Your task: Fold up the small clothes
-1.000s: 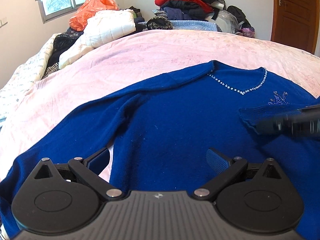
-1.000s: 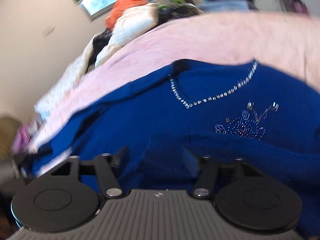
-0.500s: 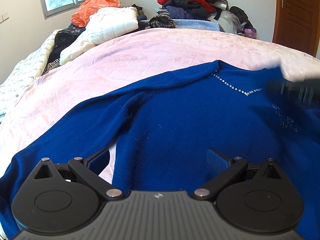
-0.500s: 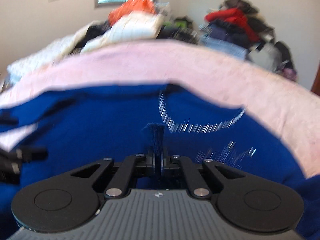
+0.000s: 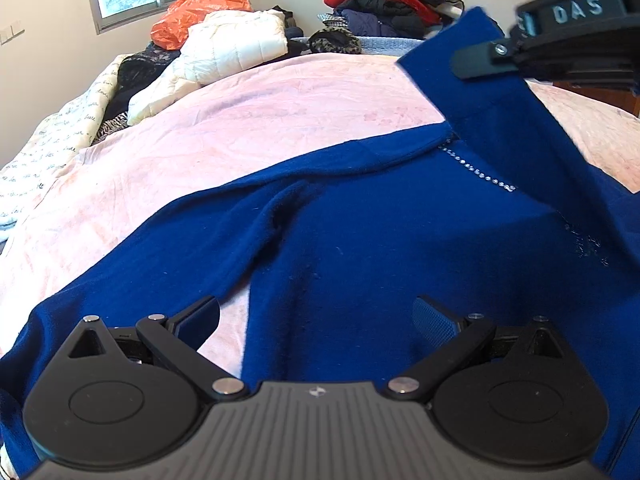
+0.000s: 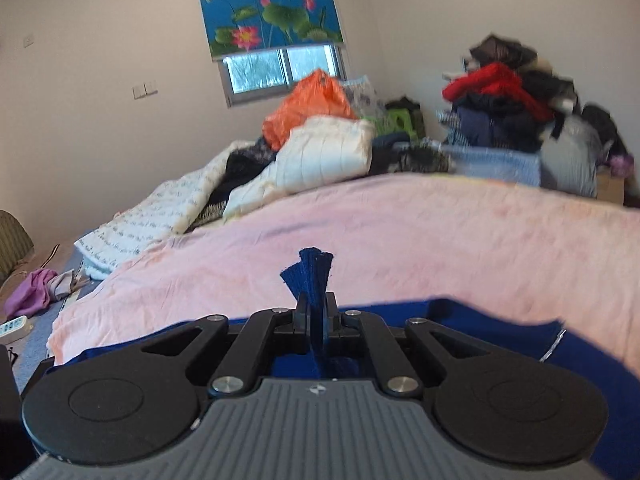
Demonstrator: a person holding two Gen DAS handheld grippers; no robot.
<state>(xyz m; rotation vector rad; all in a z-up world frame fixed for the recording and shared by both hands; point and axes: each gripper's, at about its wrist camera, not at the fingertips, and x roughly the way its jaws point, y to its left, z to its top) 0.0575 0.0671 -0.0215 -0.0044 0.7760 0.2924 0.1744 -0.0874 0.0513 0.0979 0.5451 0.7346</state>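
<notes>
Bedroom with a lotus-print roller blind [image 6: 272, 4] over the window; bed under a pale pink blanket [image 5: 248, 128], piles of clothes heaped along its far edge. Spread across the blanket, a dark blue knit sweater with a rhinestone-trimmed neckline [image 5: 360, 248]. Right hand-held gripper [image 6: 316, 312] clamped tight on the sweater's blue sleeve cuff [image 6: 310, 276], sleeve lifted off the bed; "DAS" readable on its side. Left hand-held gripper [image 5: 316, 316] spread wide just above the sweater body, gripping nothing.
</notes>
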